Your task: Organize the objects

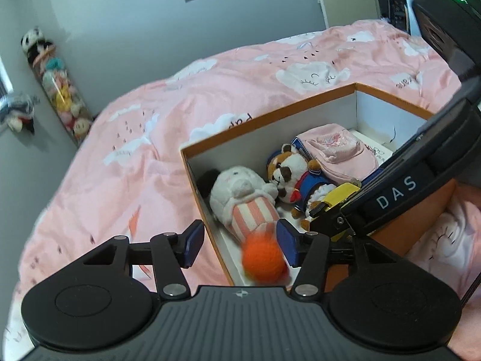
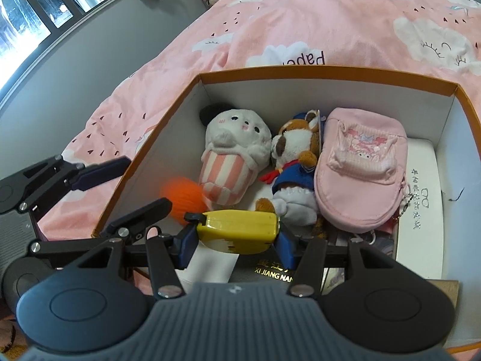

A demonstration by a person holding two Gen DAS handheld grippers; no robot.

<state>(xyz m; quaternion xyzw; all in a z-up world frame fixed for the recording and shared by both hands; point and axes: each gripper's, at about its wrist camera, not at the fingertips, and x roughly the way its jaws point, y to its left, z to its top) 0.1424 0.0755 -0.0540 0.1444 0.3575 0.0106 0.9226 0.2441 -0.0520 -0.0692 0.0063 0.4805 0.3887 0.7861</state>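
The right gripper [image 2: 236, 240] is clamped on a yellow tape measure [image 2: 237, 229], long axis left-right across its fingers, over the box [image 2: 315, 72]. The left gripper [image 1: 239, 239] is spread open; a blurred orange ball [image 1: 264, 260] lies between its fingers, just inside the box's near-left wall.

Black gripper [image 1: 237, 242], blue jaws, "DAS" lettering.

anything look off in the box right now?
Only the orange ball: it is motion-blurred at the box's near-left corner, between the open left tongs, apparently just dropped. The right tongs grip a yellow object with worn, chipped paint.
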